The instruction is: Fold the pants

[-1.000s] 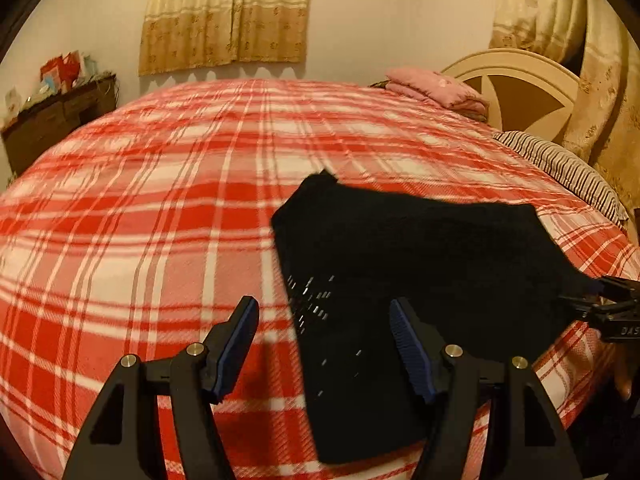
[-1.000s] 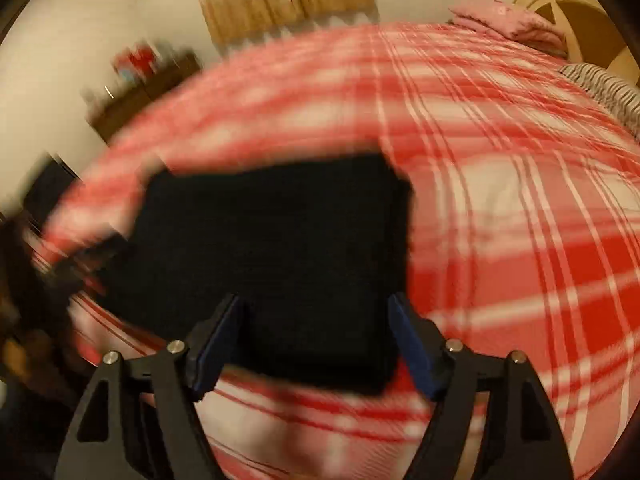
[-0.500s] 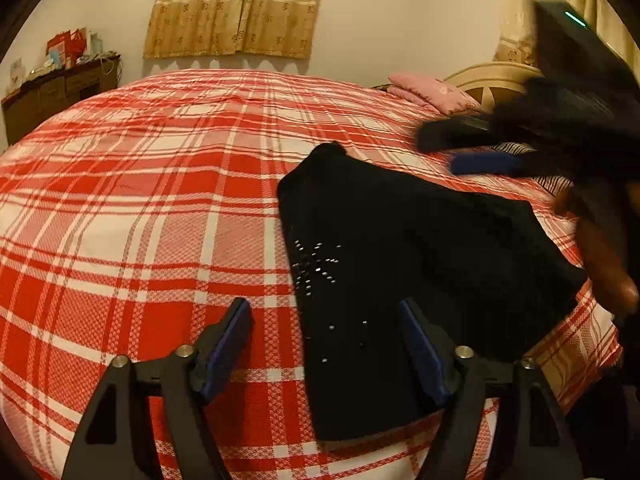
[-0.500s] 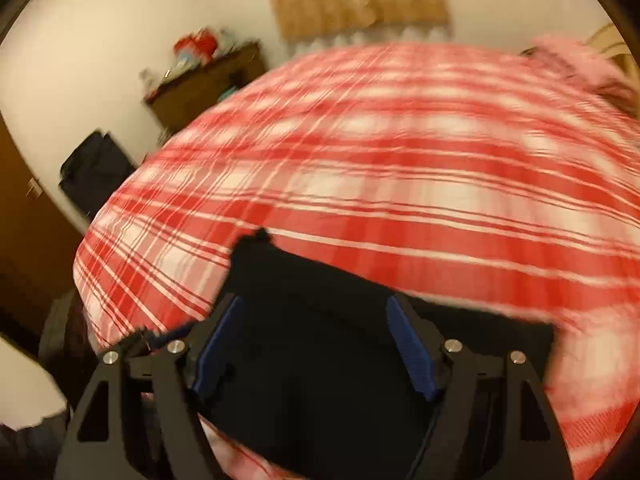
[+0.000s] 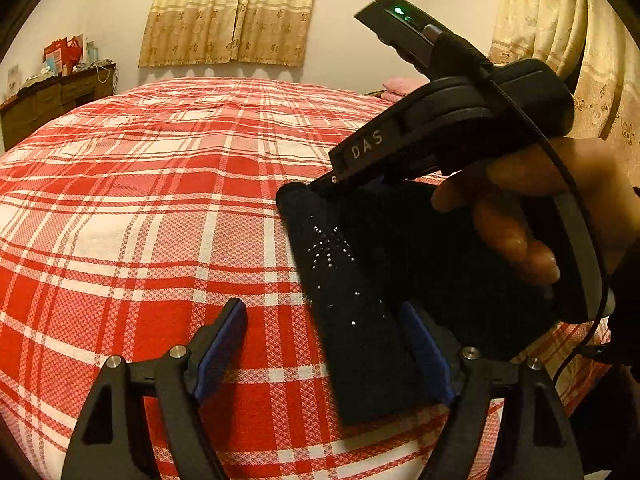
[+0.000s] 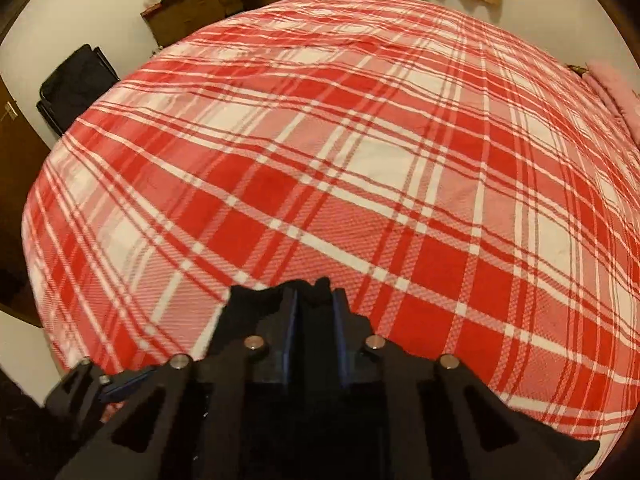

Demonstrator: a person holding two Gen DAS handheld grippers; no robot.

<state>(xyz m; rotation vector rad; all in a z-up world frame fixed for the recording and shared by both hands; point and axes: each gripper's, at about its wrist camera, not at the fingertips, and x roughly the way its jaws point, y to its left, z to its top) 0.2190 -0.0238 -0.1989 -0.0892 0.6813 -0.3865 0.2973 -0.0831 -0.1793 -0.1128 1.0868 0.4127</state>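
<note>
A: Far left, only red plaid bedspread. Left gripper hovering low over the near edge, fingers spread wide, nothing between them.

B: And the pants?

A: Black pants lying flat on the bedspread right of centre, already folded down to a compact dark panel with small studs. One blue pad above the fabric, the other above bare plaid.

B: Further right?

A: Right gripper reaching across to the panel's far corner. From its own view, fingers nearly together on a bunched ridge of black cloth, so pinching that corner, probably; dark on dark, hard to be certain how much is caught.

B: Step in hand, then?

A: Looks like another fold: far corner gripped, ready to be carried over.

B: Needs of the next move?

A: Lifting just enough to clear the lower layer, drawing the corner toward the near edge, and pinning or pinching the near side with the left so the panel does not slide.
</note>
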